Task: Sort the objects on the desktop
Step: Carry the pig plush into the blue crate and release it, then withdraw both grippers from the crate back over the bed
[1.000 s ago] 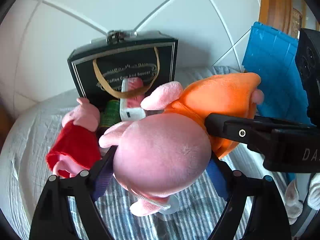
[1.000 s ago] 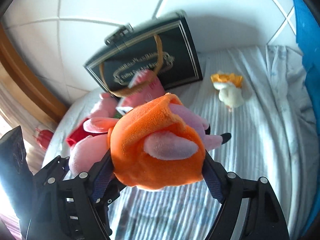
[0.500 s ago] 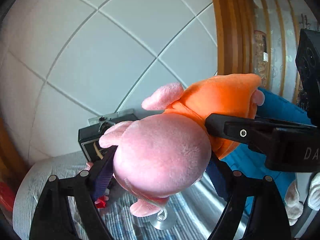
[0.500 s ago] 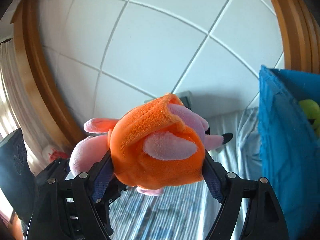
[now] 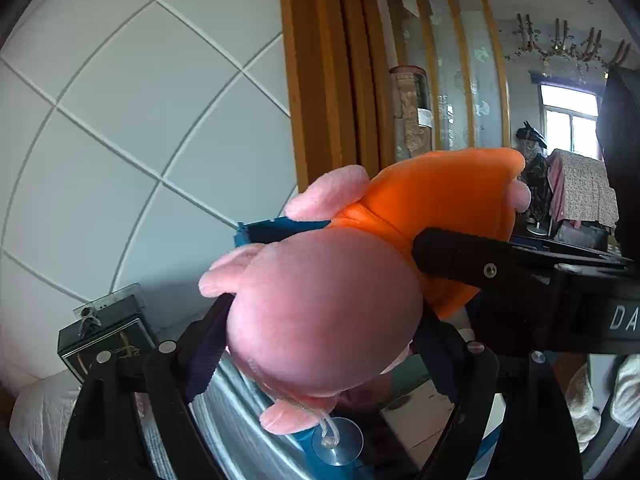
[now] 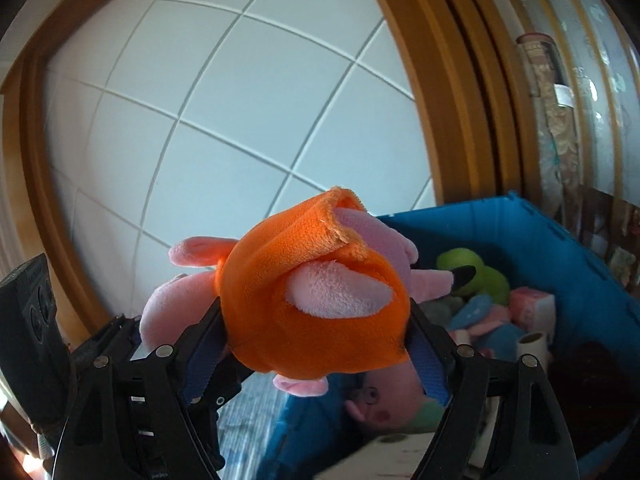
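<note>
While both tongs grip it at once, the pig (image 5: 324, 312) — a pink plush in an orange dress — hangs in the air, clear of any surface. The left tongs (image 5: 320, 344) pinch its round pink head from both sides, pads pressed into the plush; the right tongs (image 6: 316, 328) pinch the orange body the same way, spread wide around it. In the left view the right tongs' black finger lies across the orange dress, just behind the head. A clear suction cup (image 5: 336, 446) dangles on a cord under the pig's head. In the right view a blue crate (image 6: 580, 280) sits beyond and below the pig, to the right, and holds a jumble of soft toys: a green plush (image 6: 476, 276), another pink pig face (image 6: 384, 396) lower down, and pale blue and pink pieces between them. A dark box (image 5: 104, 340) with a metal clasp stands low at the left in the left view, on a white cloth. Behind everything is a white tiled wall (image 6: 240, 120) framed in wood (image 5: 320, 80).
</note>
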The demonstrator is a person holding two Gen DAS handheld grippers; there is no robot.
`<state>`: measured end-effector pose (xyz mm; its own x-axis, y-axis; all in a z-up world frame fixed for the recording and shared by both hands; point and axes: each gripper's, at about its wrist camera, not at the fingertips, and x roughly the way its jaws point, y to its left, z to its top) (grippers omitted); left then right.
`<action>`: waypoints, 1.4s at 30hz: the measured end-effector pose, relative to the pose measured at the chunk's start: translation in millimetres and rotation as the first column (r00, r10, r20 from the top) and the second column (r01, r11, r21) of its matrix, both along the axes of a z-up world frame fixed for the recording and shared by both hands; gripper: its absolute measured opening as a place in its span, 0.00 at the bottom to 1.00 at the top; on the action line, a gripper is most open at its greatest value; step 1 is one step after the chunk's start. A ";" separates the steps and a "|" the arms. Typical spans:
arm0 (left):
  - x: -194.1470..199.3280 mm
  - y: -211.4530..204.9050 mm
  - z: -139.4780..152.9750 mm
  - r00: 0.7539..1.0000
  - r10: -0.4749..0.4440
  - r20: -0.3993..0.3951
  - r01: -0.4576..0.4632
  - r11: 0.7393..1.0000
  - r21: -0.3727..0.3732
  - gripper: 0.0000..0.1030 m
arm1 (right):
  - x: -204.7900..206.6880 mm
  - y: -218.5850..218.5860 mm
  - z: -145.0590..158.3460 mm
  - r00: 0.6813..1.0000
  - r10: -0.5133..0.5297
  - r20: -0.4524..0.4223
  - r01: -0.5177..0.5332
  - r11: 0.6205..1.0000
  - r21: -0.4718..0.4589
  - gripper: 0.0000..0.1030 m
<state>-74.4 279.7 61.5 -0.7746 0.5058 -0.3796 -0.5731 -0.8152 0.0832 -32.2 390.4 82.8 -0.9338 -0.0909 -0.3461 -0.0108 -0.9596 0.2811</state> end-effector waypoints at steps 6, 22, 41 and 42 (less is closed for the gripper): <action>8.7 74.9 -11.4 1.000 -0.031 0.005 0.031 0.996 -0.082 0.83 | 33.0 81.3 -16.2 0.994 -0.098 0.042 0.100 0.994 -0.033 0.82; 34.9 102.8 -21.3 0.999 0.016 0.035 -0.014 0.998 -0.054 0.86 | 69.8 155.9 -56.2 0.979 -0.176 0.099 0.183 0.981 -0.064 1.00; 50.0 -97.5 -22.7 0.922 0.388 0.011 -0.385 0.912 0.137 0.99 | 78.7 36.6 -13.6 0.977 -0.140 -0.160 0.145 0.989 0.020 1.00; 48.1 -110.4 -25.8 0.915 0.402 0.023 -0.401 0.905 0.140 0.99 | 76.1 25.0 -12.3 0.978 -0.124 -0.168 0.130 0.991 0.029 1.00</action>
<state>-26.3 169.3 35.7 -0.9255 0.1985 -0.3227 -0.1946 -0.9799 -0.0445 43.8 415.4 70.6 -0.9815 0.0430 -0.1864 -0.0899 -0.9637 0.2513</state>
